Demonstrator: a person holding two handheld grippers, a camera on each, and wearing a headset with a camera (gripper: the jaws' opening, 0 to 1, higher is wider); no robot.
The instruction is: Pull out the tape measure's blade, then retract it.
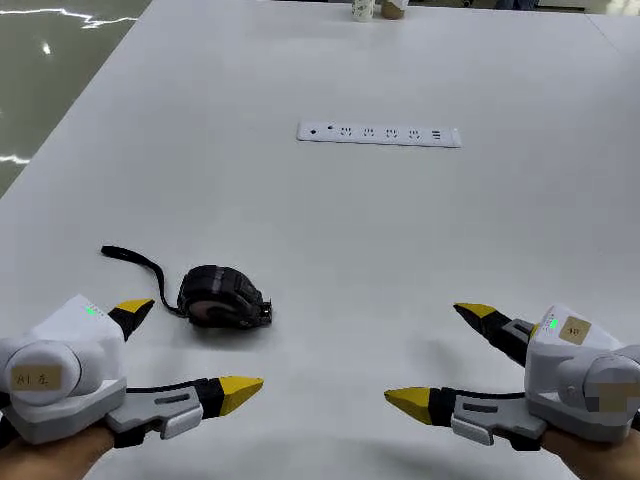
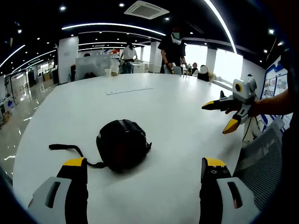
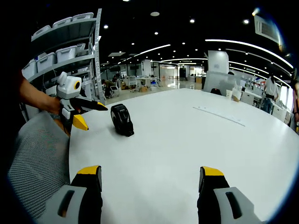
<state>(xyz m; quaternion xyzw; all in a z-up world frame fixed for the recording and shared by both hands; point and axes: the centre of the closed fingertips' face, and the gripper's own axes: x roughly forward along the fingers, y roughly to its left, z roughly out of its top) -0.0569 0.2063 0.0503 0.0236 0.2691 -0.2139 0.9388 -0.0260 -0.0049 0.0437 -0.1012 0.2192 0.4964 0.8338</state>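
A black tape measure (image 1: 222, 296) lies on its side on the white table (image 1: 400, 240), its black wrist strap (image 1: 135, 262) trailing to the left; the blade is fully inside. My left gripper (image 1: 190, 342) stands open at the near left, just in front of the tape measure (image 2: 122, 143), nothing between its yellow-tipped jaws. Open too is my right gripper (image 1: 440, 352), at the near right, well apart from the tape measure (image 3: 122, 120). The right gripper (image 2: 223, 115) shows across the table in the left gripper view, and the left gripper (image 3: 91, 115) in the right gripper view.
A white power strip (image 1: 379, 133) lies further back on the table. Cups (image 1: 376, 9) stand at the far edge. People stand beyond the table (image 2: 173, 46). Shelves with bins (image 3: 60, 51) rise behind the left hand.
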